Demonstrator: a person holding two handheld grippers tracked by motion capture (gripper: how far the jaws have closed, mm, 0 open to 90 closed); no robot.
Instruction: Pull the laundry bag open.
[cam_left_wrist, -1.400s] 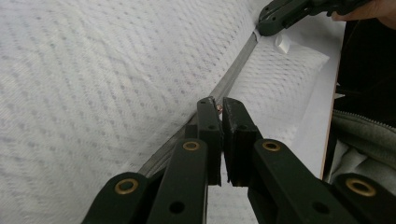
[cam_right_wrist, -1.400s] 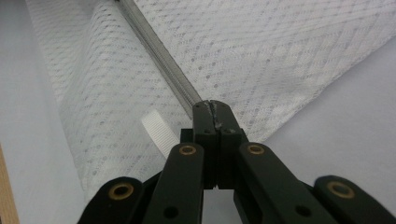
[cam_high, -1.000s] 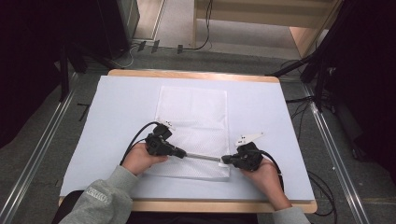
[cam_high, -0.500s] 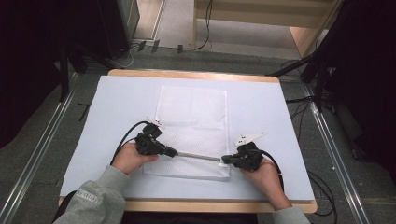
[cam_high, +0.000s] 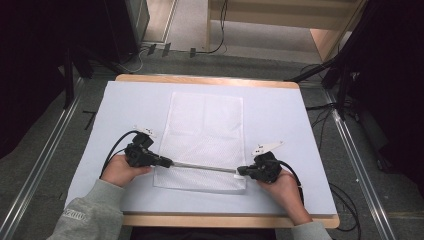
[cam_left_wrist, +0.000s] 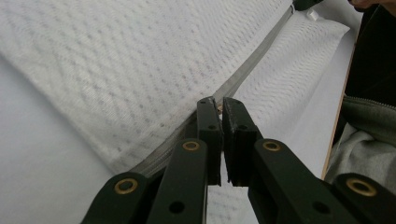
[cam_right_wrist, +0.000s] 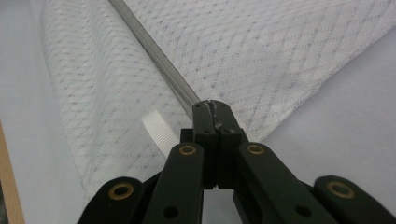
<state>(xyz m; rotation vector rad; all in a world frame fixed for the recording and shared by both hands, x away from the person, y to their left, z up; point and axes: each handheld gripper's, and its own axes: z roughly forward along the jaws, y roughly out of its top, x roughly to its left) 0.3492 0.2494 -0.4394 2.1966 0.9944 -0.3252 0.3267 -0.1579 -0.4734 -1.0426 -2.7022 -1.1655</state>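
Note:
A white mesh bag (cam_high: 205, 130) lies flat in the middle of the table, with a grey zipper (cam_high: 205, 168) running across its near end. My left gripper (cam_high: 167, 162) sits at the zipper's left end. Its jaws (cam_left_wrist: 219, 103) are shut on the small zipper pull, and the zipper (cam_left_wrist: 252, 70) stretches away across the mesh (cam_left_wrist: 116, 70). My right gripper (cam_high: 241, 171) holds the zipper's right end, jaws (cam_right_wrist: 212, 105) shut on the bag's edge where the zipper (cam_right_wrist: 154, 53) ends. A white ribbon tab (cam_right_wrist: 159, 130) lies beside the jaws.
The white table cover (cam_high: 295, 125) spreads around the bag, with the wooden table edge (cam_high: 220, 220) at the front. Cables trail from both grippers. Metal rails (cam_high: 45, 155) and dark equipment stands (cam_high: 345, 80) flank the table on the floor.
My left gripper has slid left along the zipper to the bag's left edge, so more grey zipper line shows between the grippers. The right gripper has stayed put.

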